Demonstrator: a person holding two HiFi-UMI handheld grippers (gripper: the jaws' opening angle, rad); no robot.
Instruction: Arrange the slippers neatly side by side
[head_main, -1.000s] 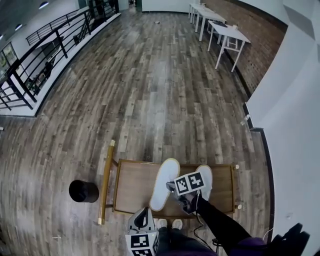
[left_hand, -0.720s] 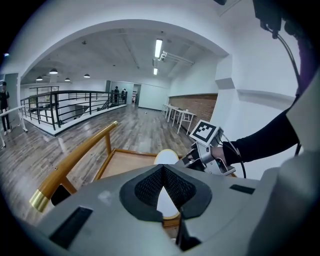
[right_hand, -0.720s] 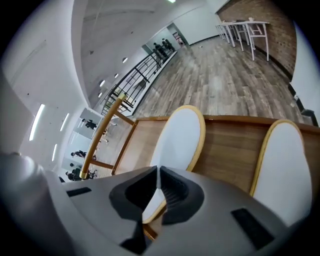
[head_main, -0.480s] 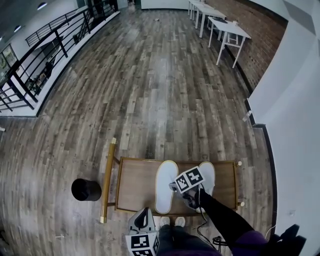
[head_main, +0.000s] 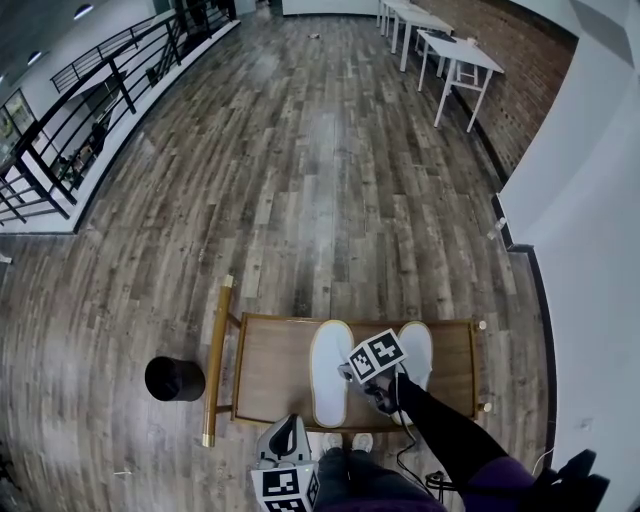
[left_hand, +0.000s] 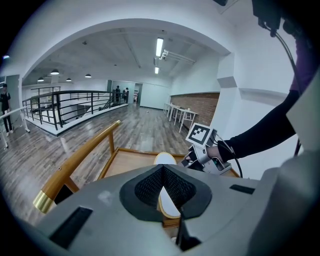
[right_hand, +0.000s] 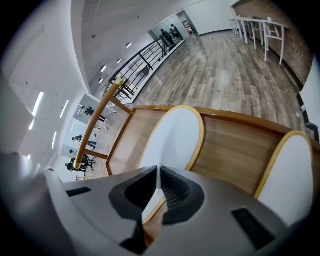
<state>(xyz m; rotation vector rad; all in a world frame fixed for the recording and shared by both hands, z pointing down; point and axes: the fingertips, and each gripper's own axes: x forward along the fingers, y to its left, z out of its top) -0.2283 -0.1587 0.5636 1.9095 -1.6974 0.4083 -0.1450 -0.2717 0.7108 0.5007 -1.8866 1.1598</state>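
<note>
Two white slippers with tan rims lie on a wooden cart tray (head_main: 270, 370). The left slipper (head_main: 330, 375) lies lengthwise, about parallel to the right slipper (head_main: 416, 350), with a gap between them. My right gripper (head_main: 351, 374) points steeply down and is shut on the left slipper's right rim; in the right gripper view that slipper (right_hand: 175, 132) runs under the nearly closed jaws (right_hand: 157, 172), and the other slipper (right_hand: 290, 175) lies at the right. My left gripper (head_main: 289, 428) hovers at the tray's near edge, shut and empty (left_hand: 163, 170).
The cart has a raised rim and a gold handle bar (head_main: 214, 365) on its left. A black round bin (head_main: 173, 378) stands on the wood floor to the left. White tables (head_main: 455, 55) stand far off, a railing (head_main: 90, 90) runs at the far left, and a white wall (head_main: 590, 250) is on the right.
The left slipper has swung from a tilt to lie straight beside the right one, carried by my right gripper, which sank a little. The left gripper stayed put.
</note>
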